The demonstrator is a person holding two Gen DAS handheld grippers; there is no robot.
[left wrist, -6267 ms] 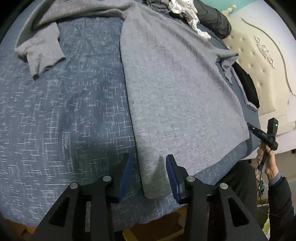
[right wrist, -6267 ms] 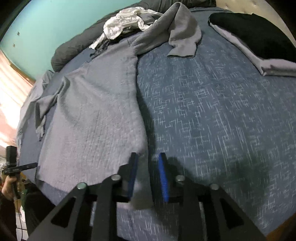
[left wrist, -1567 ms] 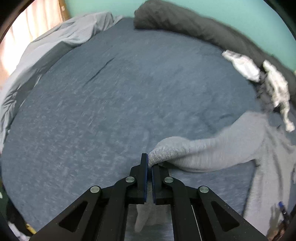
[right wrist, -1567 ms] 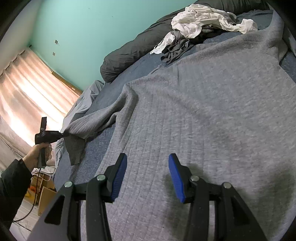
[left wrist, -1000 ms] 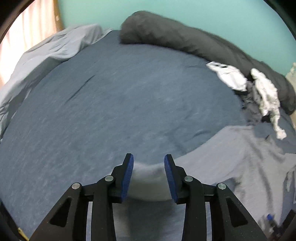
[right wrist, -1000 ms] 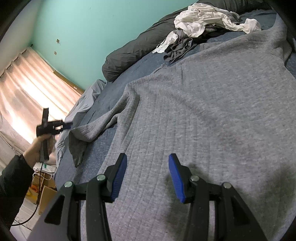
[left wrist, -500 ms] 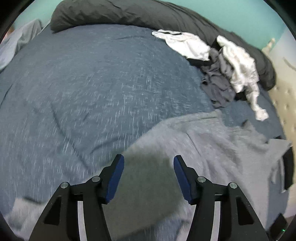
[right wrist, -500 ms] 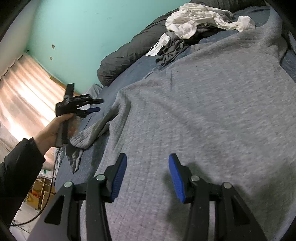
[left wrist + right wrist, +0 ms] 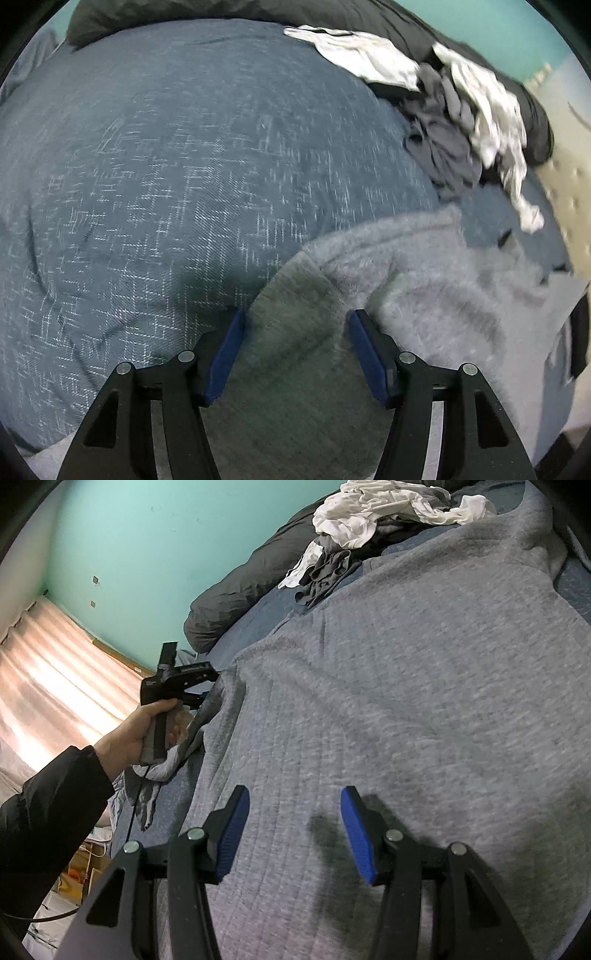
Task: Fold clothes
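A grey knit sweater [image 9: 406, 664] lies spread flat on the blue bed cover [image 9: 166, 166]. My left gripper [image 9: 297, 332] points steeply down, open, just above the sweater's shoulder edge [image 9: 295, 295], with fabric below the gap and not pinched. Seen from the right wrist, a hand [image 9: 136, 734] holds the left gripper [image 9: 208, 686] at that edge. The loose sleeve [image 9: 162, 764] droops below it. My right gripper [image 9: 293, 812] stands open over the sweater's body, holding nothing.
A pile of white and grey clothes [image 9: 369, 513] sits at the far side of the bed against a dark grey duvet roll [image 9: 236, 590]. A beige tufted headboard [image 9: 565, 184] is at the right. Lit curtains [image 9: 55, 686] and boxes on the floor are on the left.
The left gripper let go of the sleeve cuff, opened wide, and swung right and down to the sweater's shoulder edge. The sleeve dropped. The right gripper stayed where it was.
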